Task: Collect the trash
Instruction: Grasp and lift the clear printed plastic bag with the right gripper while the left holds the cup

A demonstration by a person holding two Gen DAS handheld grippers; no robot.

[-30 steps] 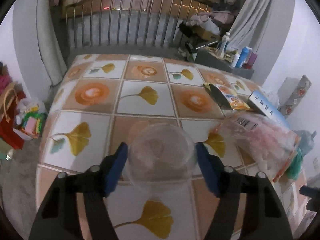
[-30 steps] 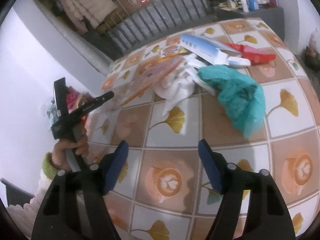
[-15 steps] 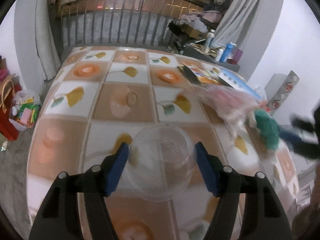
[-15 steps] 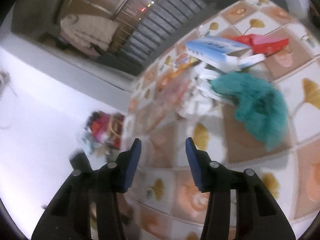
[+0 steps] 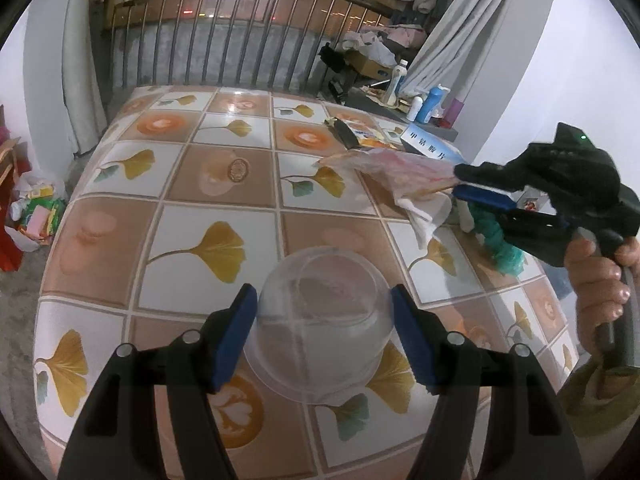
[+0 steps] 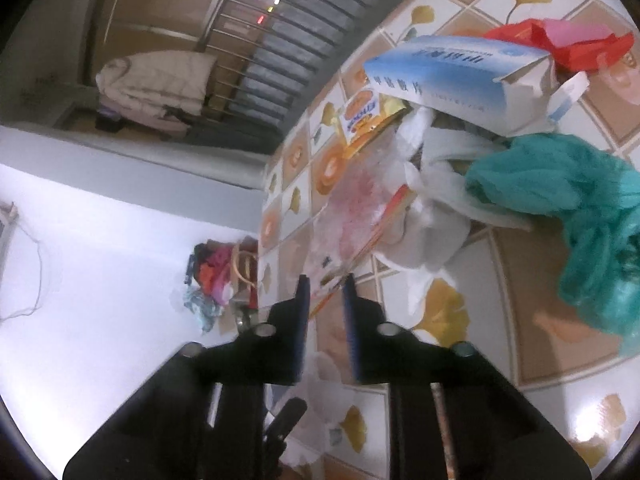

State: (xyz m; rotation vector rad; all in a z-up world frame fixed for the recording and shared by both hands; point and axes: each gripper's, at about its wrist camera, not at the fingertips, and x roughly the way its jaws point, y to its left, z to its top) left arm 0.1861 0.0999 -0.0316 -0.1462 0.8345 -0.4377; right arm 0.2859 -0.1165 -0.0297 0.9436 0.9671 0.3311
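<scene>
Tool in the left hand [image 5: 322, 334] gripped a clear cup [image 5: 320, 324], both pads against its sides, the mouth turned toward the camera over the near part of the worktop [image 5: 224, 208]. One cup was in view, and it looked empty. Toward the worktop's right edge the right tool [image 5: 460, 182] reached the corner of a pink wrapper [image 5: 394, 170], with a hand [image 5: 600, 280] on its handle. To fill the cup well, I judged the cup should be kept level and steady while the other tool brought the wrapper to it.

Right tool [image 6: 326, 282] had its jaws nearly together and closing, the wrapper's [image 6: 352, 220] thin edge lying between them. Best, I thought, to pinch well onto the sheet, not just the rim, so it would not slip out. Behind it, along the far right edge, lay the rest of the trash: one blue box [image 6: 452, 76], one teal bag [image 6: 568, 200], one white bag [image 6: 432, 184], one orange packet [image 6: 362, 116], one red wrapper [image 6: 560, 44].
</scene>
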